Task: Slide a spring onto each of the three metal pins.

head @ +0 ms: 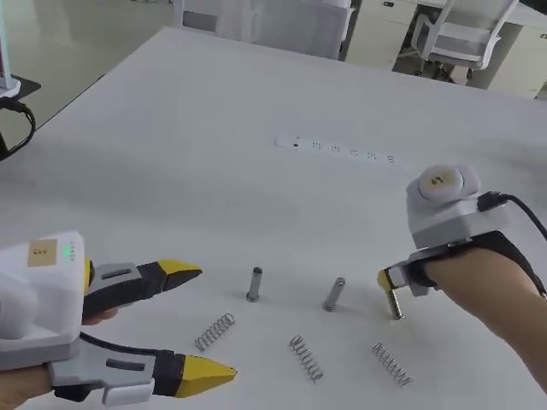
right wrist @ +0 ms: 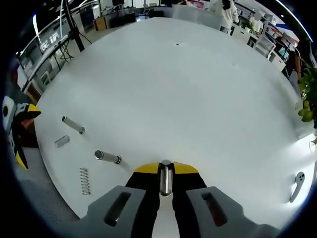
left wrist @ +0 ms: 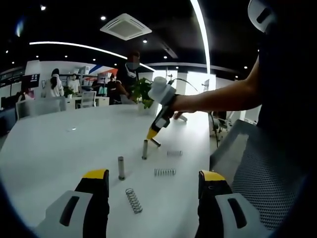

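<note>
Head view, left tongs: the left tongs (head: 201,320) sit at the near left, wide open and empty.
Head view, right tongs: the right tongs (head: 389,284) are clamped on the third pin (head: 396,305). It tilts with its lower end down at the bench (head: 256,128); whether it touches cannot be told.
Head view, other pins: the left pin (head: 255,284) and the middle pin (head: 334,294) stand upright and bare.
Head view, springs: the left spring (head: 214,331), middle spring (head: 305,356) and right spring (head: 391,363) lie flat, nearer than the pins.
Left gripper view, key relation: the left spring (left wrist: 133,200) lies just ahead between the spread jaws, its long axis running roughly away from them. The left tongs are the nearer pair.
Right gripper view: the jaws are shut on the third pin (right wrist: 165,178), which points along them.
Writing: none can be read.
</note>
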A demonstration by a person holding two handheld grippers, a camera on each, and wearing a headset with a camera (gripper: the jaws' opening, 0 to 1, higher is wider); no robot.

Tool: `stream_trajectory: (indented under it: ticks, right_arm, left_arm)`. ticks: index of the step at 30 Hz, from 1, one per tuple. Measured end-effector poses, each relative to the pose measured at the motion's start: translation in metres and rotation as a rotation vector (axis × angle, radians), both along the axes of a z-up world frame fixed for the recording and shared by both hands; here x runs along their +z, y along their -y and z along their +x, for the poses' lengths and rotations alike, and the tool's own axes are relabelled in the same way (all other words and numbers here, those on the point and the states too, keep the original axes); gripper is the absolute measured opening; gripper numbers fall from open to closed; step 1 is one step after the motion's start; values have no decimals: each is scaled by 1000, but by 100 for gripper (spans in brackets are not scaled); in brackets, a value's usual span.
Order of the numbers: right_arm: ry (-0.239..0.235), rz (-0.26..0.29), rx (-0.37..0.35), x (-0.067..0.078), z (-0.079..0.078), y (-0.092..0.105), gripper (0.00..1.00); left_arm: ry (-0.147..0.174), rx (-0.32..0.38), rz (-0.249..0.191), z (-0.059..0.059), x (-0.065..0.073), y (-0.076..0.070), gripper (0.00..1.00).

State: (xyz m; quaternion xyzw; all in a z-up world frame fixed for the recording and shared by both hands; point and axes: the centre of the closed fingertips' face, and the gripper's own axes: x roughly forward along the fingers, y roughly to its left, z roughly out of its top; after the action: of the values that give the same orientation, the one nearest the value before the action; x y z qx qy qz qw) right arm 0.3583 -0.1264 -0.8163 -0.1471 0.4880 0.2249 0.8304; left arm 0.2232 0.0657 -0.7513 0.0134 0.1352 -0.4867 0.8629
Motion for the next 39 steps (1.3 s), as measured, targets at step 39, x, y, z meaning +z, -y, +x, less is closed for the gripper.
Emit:
stream_trajectory:
  ticks: [39]
  right_arm:
    - [144,80,34,13,-25,11,5]
  left_arm:
    - [13,-37,14,-4,5,5,69]
